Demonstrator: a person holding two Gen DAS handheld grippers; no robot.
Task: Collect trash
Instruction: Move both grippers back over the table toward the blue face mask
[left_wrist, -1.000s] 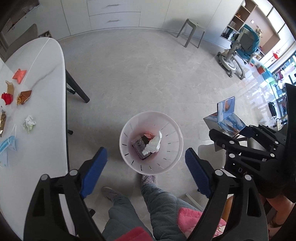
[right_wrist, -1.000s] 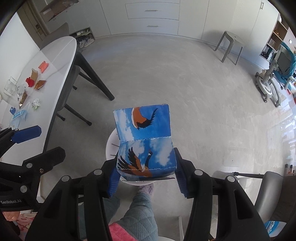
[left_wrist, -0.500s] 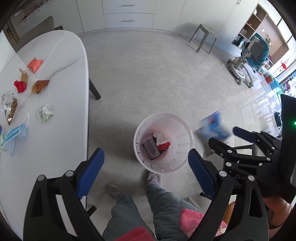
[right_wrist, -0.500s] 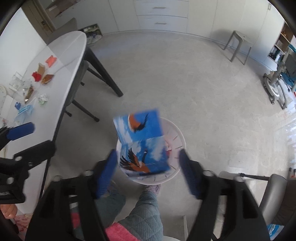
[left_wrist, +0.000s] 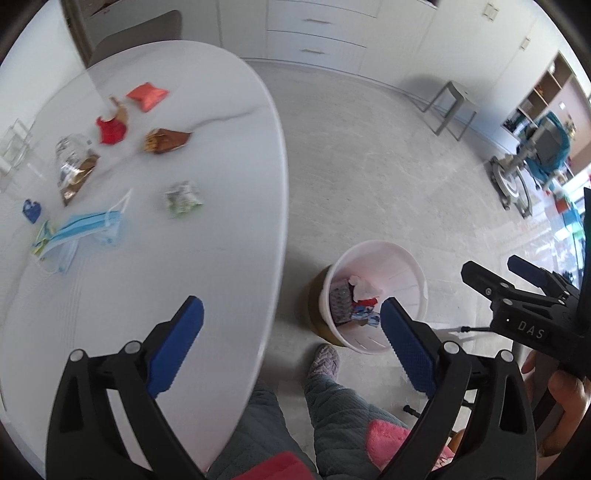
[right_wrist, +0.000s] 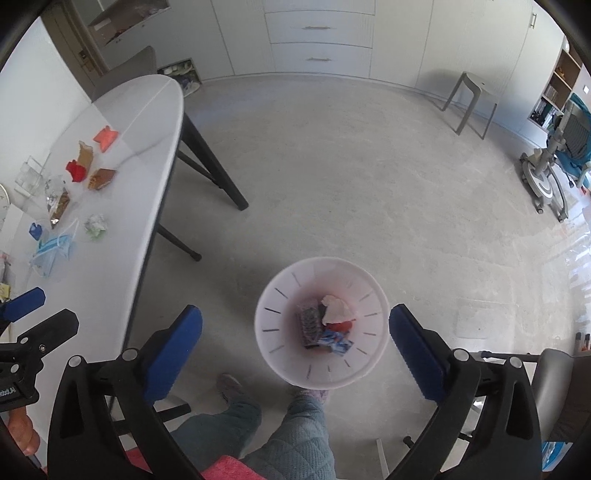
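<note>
On the floor, near the person's feet: a white slotted waste bin (right_wrist: 321, 373) stands upright, just right of the table's near edge and beside a slippered foot (left_wrist: 324, 363).
Bin contents: a white crumpled tissue (right_wrist: 337, 309), a dark patterned packet (right_wrist: 309, 325), something red (right_wrist: 341, 326), and a blue printed carton (right_wrist: 337, 342) lying at the bottom, nearest the person. All rest inside the bin, touching one another.
Table: a white oval tabletop (left_wrist: 207, 236) on black legs, to the left of the bin.
Trash on the table: a blue face mask (left_wrist: 83, 230) nearest the person; a crumpled greenish paper ball (left_wrist: 183, 197) to its right; a small blue scrap (left_wrist: 31, 210) at the left; a clear bag with brown contents (left_wrist: 74, 170); a brown foil wrapper (left_wrist: 166, 140); a red crumpled wrapper (left_wrist: 110, 130); an orange packet (left_wrist: 147, 95) farthest away. All lie apart from the bin.
Right gripper (right_wrist: 295, 345): points steeply down, directly over the bin; its blue-padded jaws have just been opening and stand wide, one on each side of the bin's rim in the view, with nothing between them.
Left gripper (left_wrist: 291, 347): points steeply down over the table's right edge, the bin behind its right finger; jaws have just been opening further and stand wide, with nothing gripped.
Person: grey quilted trouser legs (right_wrist: 295, 443) and a pink cloth (left_wrist: 391, 437) show below both grippers; a hand (left_wrist: 565, 387) holds the right tool's handle at the far right of the left wrist view.
</note>
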